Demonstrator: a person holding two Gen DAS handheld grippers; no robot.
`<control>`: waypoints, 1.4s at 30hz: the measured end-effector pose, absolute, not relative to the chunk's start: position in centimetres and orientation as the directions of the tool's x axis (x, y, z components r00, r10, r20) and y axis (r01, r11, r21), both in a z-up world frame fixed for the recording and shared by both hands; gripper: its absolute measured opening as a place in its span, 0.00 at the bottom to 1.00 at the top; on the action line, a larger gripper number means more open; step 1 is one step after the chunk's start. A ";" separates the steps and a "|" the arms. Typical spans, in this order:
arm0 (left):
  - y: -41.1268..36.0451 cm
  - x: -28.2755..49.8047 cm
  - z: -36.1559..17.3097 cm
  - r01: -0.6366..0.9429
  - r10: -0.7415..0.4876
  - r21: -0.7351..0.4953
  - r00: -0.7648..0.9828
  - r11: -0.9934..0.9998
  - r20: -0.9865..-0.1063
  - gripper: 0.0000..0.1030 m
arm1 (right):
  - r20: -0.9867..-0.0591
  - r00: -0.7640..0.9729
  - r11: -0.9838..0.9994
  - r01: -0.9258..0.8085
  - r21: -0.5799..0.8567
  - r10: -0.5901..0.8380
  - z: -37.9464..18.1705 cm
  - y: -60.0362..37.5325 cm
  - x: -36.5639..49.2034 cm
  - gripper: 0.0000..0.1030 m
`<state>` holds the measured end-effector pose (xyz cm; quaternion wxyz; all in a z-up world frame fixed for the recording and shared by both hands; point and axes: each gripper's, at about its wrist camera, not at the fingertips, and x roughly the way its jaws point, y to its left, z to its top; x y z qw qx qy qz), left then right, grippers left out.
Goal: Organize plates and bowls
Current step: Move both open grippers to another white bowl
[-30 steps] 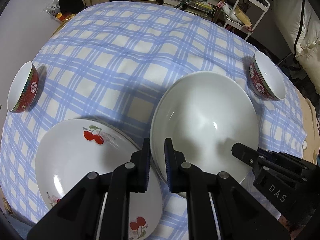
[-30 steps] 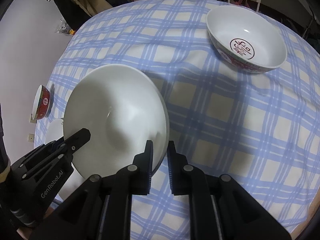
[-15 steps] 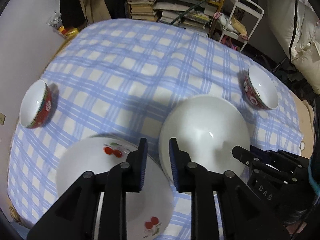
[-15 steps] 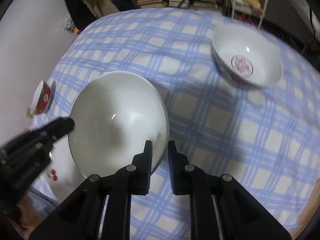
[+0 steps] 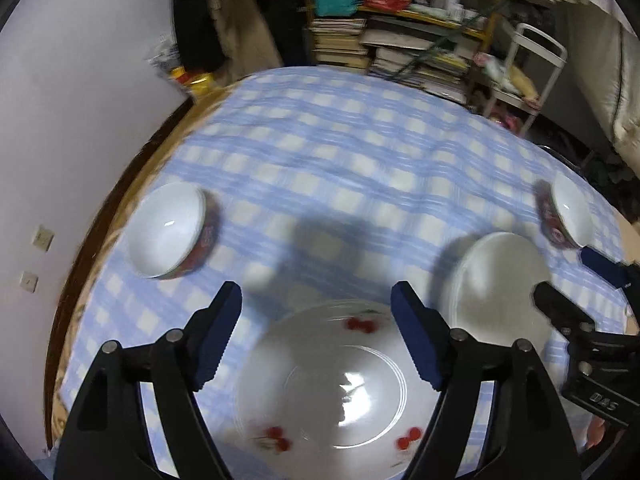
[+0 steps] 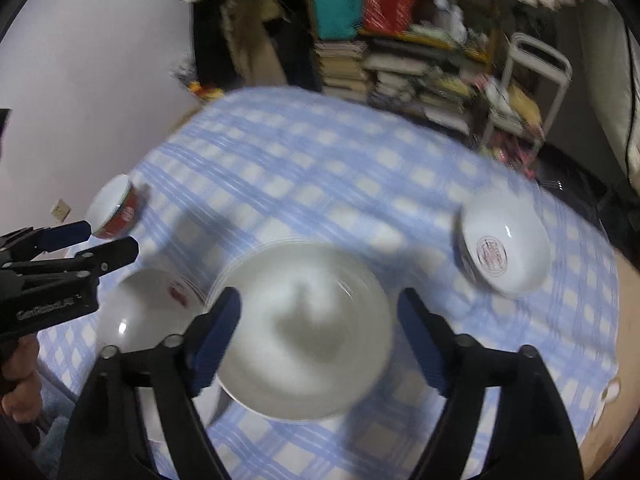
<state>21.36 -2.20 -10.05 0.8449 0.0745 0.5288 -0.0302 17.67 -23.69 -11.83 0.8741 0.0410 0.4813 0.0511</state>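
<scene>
A plain white plate (image 6: 304, 332) lies on the blue checked tablecloth (image 6: 320, 168), its left rim meeting a cherry-patterned plate (image 6: 152, 312). My right gripper (image 6: 320, 300) hovers above the plain plate, its jaws opening wide with nothing gripped. In the left wrist view, my left gripper (image 5: 316, 296) hangs over the cherry plate (image 5: 336, 380), jaws also opening and holding nothing. There the plain plate (image 5: 496, 292) sits to the right, under the right gripper (image 5: 564, 272). The left gripper (image 6: 110, 238) shows at the left edge of the right wrist view.
A small red bowl (image 5: 168, 232) stands at the table's left edge. A larger bowl with a red emblem (image 6: 504, 248) sits at the right. Behind the table are stacked books (image 5: 400, 52) and a white trolley (image 5: 536, 72). A hand (image 6: 20, 392) holds the left gripper.
Both grippers were shut on opposite rims of the plain white plate. They have let go, opened wide and risen; the plate now rests on the cloth beside the cherry plate.
</scene>
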 end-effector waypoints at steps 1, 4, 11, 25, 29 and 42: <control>-1.3 21.4 -9.8 0.112 0.033 0.091 0.442 0.990 -0.897 0.75 | -0.824 0.551 0.992 -0.074 0.107 0.130 -11.2 -23.1 17.9 0.93; 1.6 21.7 -9.2 0.048 0.055 0.087 0.460 0.995 -0.886 0.79 | -0.785 0.601 0.987 -0.137 0.084 0.151 -9.6 -20.9 18.5 0.99; 6.2 23.0 -9.2 0.010 0.137 0.161 0.476 0.987 -0.869 0.82 | -0.766 0.613 0.973 -0.221 0.069 0.193 -9.0 -14.7 20.9 1.00; 16.2 25.8 -10.4 -0.142 0.191 0.139 0.489 0.980 -0.851 0.82 | -0.762 0.597 0.951 -0.299 0.082 0.253 -10.0 -5.4 26.2 1.00; 18.2 26.6 -11.1 -0.167 0.196 0.129 0.482 0.977 -0.854 0.82 | -0.762 0.587 0.951 -0.284 0.122 0.273 -10.5 -4.4 28.1 1.00; 19.5 29.1 -15.2 -0.168 0.104 0.034 0.427 0.985 -0.898 0.81 | -0.802 0.499 0.937 -0.282 0.207 0.327 -15.4 -1.8 32.5 1.00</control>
